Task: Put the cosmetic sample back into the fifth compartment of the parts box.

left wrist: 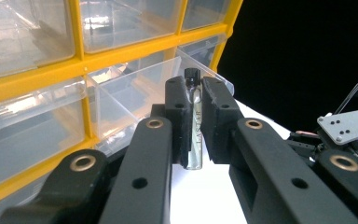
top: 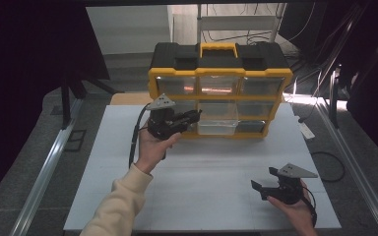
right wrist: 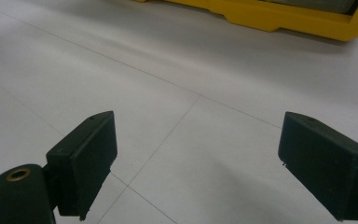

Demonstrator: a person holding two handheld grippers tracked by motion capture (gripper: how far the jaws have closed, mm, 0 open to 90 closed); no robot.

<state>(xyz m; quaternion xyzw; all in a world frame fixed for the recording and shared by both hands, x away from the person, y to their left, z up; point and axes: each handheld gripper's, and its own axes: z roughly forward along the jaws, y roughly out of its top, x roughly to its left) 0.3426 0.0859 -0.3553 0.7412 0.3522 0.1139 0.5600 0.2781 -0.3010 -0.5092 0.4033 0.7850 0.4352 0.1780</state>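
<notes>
Left gripper [top: 195,116] up at the front of the yellow-and-black drawer organizer [top: 220,69], at the far middle of the white table [top: 206,167]. Jaws clamped on a small glass vial [left wrist: 195,126] with a black cap, held upright between the pads, cap end clear above them, faint lettering down the glass. Just beyond the vial, a clear plastic drawer [left wrist: 144,91] pulled partway out of the organizer's lower row; seen from above as the drawer [top: 217,127] jutting toward the near side, just right of the left gripper's tips. Vial itself too small to make out in the high view. Right gripper [top: 265,181] low over the near right part of the table, well apart from the organizer, jaws spread wide with nothing between them; same in the right gripper view [right wrist: 193,163], bare white tabletop between the two black pads and the organizer's yellow base [right wrist: 279,18] at the far edge. Cream sleeve [top: 120,206] on the left forearm.
</notes>
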